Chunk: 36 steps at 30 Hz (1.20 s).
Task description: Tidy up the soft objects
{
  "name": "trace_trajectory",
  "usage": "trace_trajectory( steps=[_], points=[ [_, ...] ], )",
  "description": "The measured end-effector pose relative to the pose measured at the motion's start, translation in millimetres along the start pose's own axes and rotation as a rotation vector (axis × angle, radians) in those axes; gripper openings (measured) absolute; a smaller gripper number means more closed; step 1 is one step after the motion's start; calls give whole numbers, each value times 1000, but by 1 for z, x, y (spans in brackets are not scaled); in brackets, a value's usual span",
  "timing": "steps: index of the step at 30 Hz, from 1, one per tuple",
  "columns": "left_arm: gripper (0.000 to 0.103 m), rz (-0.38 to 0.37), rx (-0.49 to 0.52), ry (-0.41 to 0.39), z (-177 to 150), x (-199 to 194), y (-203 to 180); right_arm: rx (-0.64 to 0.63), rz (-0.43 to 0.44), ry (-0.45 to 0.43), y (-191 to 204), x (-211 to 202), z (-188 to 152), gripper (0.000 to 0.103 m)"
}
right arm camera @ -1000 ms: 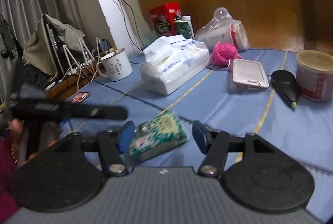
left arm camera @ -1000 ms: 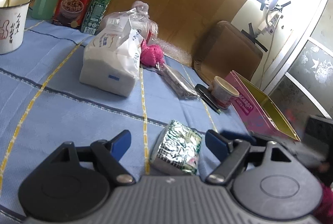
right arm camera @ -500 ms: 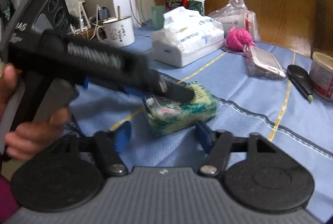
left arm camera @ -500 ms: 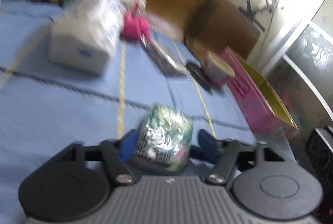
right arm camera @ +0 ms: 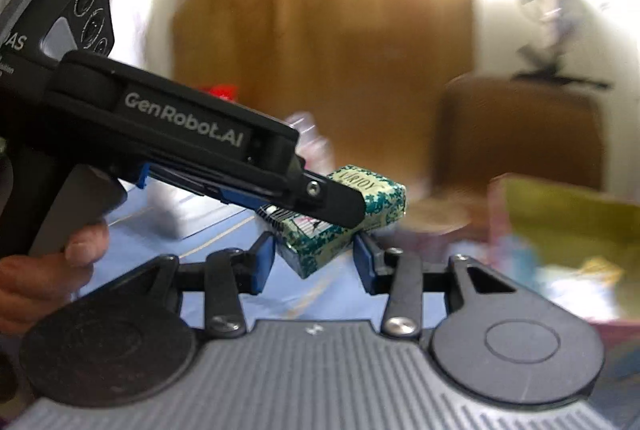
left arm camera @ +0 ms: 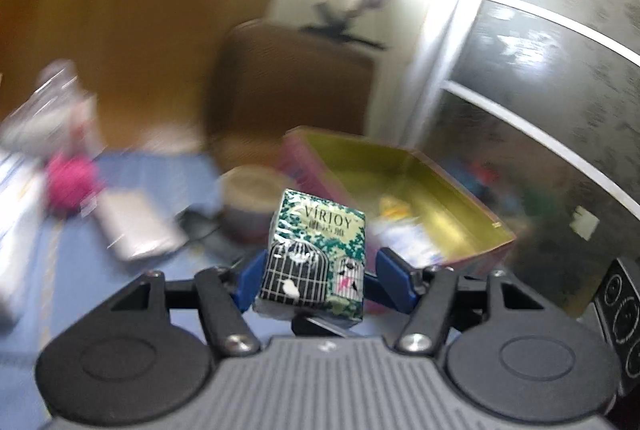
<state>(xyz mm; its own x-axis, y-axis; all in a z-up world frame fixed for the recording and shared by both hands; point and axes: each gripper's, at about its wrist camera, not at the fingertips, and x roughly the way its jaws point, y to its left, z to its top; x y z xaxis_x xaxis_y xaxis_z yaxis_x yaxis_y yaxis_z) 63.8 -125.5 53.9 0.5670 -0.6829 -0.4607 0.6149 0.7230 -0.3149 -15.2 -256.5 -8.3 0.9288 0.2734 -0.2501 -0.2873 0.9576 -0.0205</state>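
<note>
My left gripper (left arm camera: pixel 314 280) is shut on a green tissue pack (left arm camera: pixel 316 250) printed with birdcages and holds it in the air above the blue cloth. The pack (right arm camera: pixel 360 206) also shows in the right wrist view, clamped by the left gripper's fingers (right arm camera: pixel 332 204). My right gripper (right arm camera: pixel 316 262) is open and empty, right below and in front of the held pack. A pink box (left arm camera: pixel 420 190) with a yellow-green inside lies open to the right of the pack; it also shows in the right wrist view (right arm camera: pixel 560 230).
A pink fluffy ball (left arm camera: pixel 70 182), a flat wrapped item (left arm camera: pixel 136 226), a dark pen-like object (left arm camera: pixel 200 226) and a round tub (left arm camera: pixel 252 198) lie on the blue cloth (left arm camera: pixel 52 270). A brown chair back (left arm camera: pixel 292 86) stands behind. The view is blurred.
My left gripper closed on the tissue pack, lifted it off the cloth and swung right toward the pink box. My right gripper followed, staying open.
</note>
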Motion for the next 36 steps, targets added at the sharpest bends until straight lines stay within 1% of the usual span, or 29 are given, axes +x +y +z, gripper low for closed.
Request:
trace_trajectory(
  steps=[5, 8, 11, 14, 15, 17, 18, 19, 21, 22, 25, 29, 32, 36],
  points=[
    [60, -93, 92, -2, 23, 54, -62, 42, -147, -50, -57, -26, 1, 46],
    [60, -138, 111, 23, 27, 87, -87, 66, -223, -49, -86, -36, -6, 46],
    [60, -166, 118, 54, 26, 120, -106, 95, -280, -29, -112, -44, -16, 46],
    [63, -164, 130, 69, 23, 145, -117, 110, -328, -4, -129, -39, -25, 46],
    [64, -153, 131, 79, 22, 151, -118, 110, -361, 8, -135, -36, -29, 47],
    [64, -131, 120, 106, 20, 164, -119, 87, -483, 33, -141, -32, -34, 48],
    [64, -113, 116, 109, 19, 165, -118, 85, -527, 46, -145, -29, -37, 49],
    [64, -101, 113, 106, 18, 163, -115, 107, -533, 47, -149, -30, -39, 49],
    [66, -96, 111, 94, 16, 152, -107, 179, -500, 10, -155, -40, -42, 49],
    [66, -90, 111, 83, 16, 144, -104, 193, -495, -5, -154, -44, -42, 49],
    [67, -80, 126, 41, 14, 118, -94, 181, -492, -47, -143, -53, -39, 48],
    [71, -63, 152, -9, 4, 75, -75, 182, -439, -108, -121, -59, -30, 48],
    [71, -23, 145, -25, -6, 45, -52, 171, -352, -122, -100, -49, -19, 48],
    [71, 67, 100, -34, -23, 12, -11, 137, -214, -84, -64, -25, -12, 48]
  ],
)
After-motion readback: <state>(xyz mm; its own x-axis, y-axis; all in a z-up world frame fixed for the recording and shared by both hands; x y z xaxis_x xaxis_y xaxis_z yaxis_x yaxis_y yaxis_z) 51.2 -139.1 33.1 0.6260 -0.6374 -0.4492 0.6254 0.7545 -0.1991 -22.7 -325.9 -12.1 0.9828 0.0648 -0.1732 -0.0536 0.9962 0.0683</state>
